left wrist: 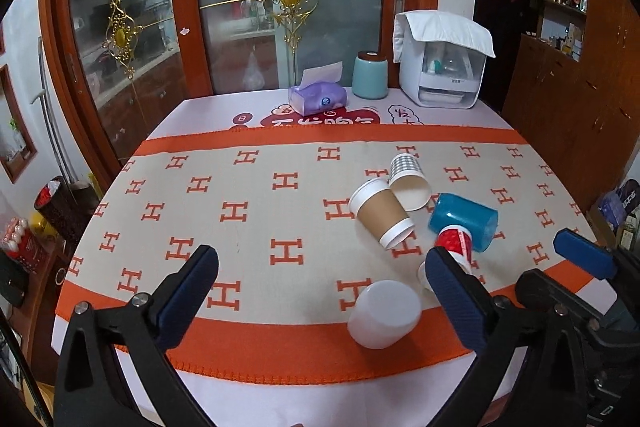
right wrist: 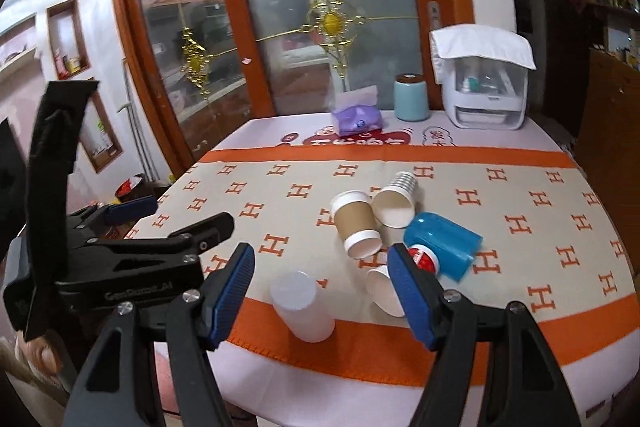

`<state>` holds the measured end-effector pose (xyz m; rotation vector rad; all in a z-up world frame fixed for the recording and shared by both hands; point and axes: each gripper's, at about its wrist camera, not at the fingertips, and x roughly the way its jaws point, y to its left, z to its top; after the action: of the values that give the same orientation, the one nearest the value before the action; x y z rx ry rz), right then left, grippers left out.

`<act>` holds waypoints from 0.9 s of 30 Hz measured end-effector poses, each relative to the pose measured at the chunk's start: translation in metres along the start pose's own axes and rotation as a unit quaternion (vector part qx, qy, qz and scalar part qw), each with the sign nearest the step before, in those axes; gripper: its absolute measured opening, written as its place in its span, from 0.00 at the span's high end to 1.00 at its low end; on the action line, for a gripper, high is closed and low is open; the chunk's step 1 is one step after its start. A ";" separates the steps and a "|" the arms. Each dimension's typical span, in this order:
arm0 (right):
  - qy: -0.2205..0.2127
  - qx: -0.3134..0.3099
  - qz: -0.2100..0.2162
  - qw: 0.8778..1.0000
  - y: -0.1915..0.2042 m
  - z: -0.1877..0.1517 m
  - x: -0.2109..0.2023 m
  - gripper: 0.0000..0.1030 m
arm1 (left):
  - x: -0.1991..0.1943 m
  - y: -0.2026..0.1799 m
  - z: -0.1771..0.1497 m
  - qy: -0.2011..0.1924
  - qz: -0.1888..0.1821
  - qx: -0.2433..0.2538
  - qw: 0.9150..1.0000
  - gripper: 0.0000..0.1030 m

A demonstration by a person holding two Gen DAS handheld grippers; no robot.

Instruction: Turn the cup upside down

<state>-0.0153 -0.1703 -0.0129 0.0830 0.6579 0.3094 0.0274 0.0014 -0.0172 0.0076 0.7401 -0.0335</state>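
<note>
Several cups lie on their sides on the orange H-patterned cloth [left wrist: 256, 195]: a brown sleeved paper cup [left wrist: 382, 213] [right wrist: 357, 223], a checked paper cup [left wrist: 409, 181] [right wrist: 396, 201], a blue plastic cup [left wrist: 464, 221] [right wrist: 442, 245], a red-and-white paper cup [left wrist: 454, 241] [right wrist: 424, 257] and a white paper cup [right wrist: 382, 289]. A frosted white plastic cup [left wrist: 384, 313] [right wrist: 302, 305] stands mouth down near the front edge. My left gripper [left wrist: 320, 279] is open and empty above the front of the cloth. My right gripper [right wrist: 322, 283] is open and empty just in front of the frosted cup.
At the table's back stand a purple tissue pack [left wrist: 318, 97], a teal canister [left wrist: 370, 75] and a white appliance [left wrist: 442, 65] under a cloth. Glass doors with orange frames rise behind. The left gripper's body [right wrist: 120, 251] shows at the left of the right wrist view.
</note>
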 end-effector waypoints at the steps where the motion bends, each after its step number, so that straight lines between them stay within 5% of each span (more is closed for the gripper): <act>1: 0.002 0.007 -0.003 1.000 -0.002 0.001 0.000 0.33 | -0.001 -0.002 0.001 0.003 0.001 -0.001 1.000 0.01; 27: -0.001 0.010 -0.034 0.999 -0.005 -0.003 -0.006 0.33 | -0.005 -0.010 -0.009 0.017 0.010 -0.025 0.999 0.01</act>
<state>-0.0206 -0.1767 -0.0126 0.0806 0.6609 0.2380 0.0172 -0.0082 -0.0204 -0.0325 0.7751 0.0034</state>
